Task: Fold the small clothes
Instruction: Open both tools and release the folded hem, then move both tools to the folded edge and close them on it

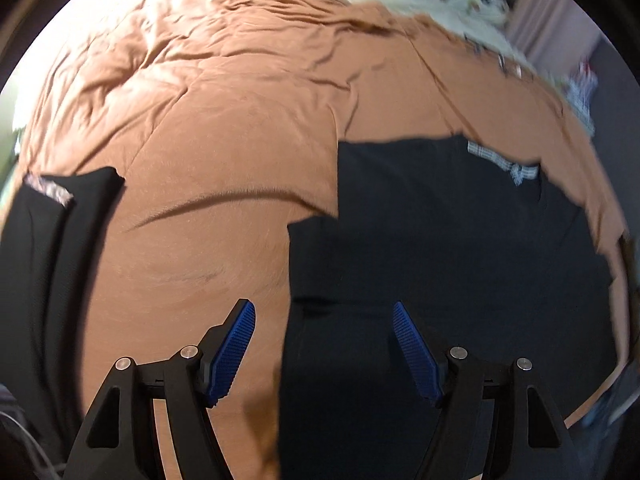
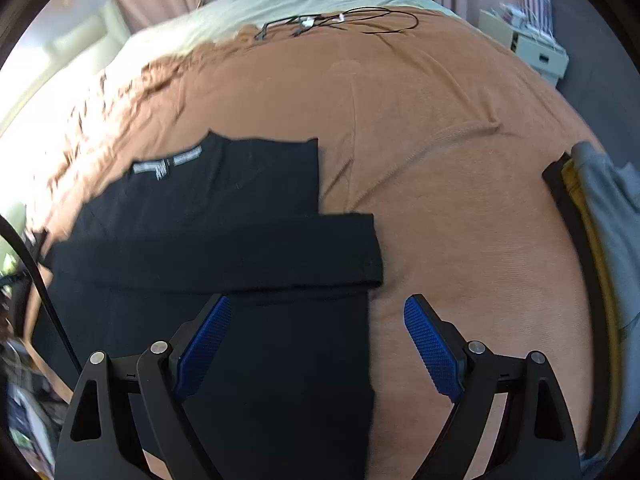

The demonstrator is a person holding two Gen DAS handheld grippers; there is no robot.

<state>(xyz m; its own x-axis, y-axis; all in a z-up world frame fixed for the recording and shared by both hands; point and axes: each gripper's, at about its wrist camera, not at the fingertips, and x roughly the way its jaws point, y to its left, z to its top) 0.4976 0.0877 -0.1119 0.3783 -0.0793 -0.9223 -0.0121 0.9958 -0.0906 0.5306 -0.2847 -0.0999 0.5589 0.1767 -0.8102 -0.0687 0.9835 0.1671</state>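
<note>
- Our left gripper (image 1: pixel 324 312) hangs released, nothing between its blue pads (image 1: pixel 234 350).
- Our right gripper (image 2: pixel 317 308) likewise gapes empty.
- The black T-shirt (image 2: pixel 224 248) lies flat just beyond both tongs, sleeve folded across.
- Under it we see the orange bedspread (image 2: pixel 440 140).
- Right of the right tongs sits a clothes stack (image 2: pixel 596 216); cables (image 2: pixel 360 20) lie farthest.

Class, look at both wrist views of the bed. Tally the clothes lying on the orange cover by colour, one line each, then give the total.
Black: 3, namely the black top with the checked collar label, a folded black garment at the left edge, and a black layer in the stack at the right
Yellow: 1, the yellow layer
Grey: 1, the grey garment
Total: 5
</note>
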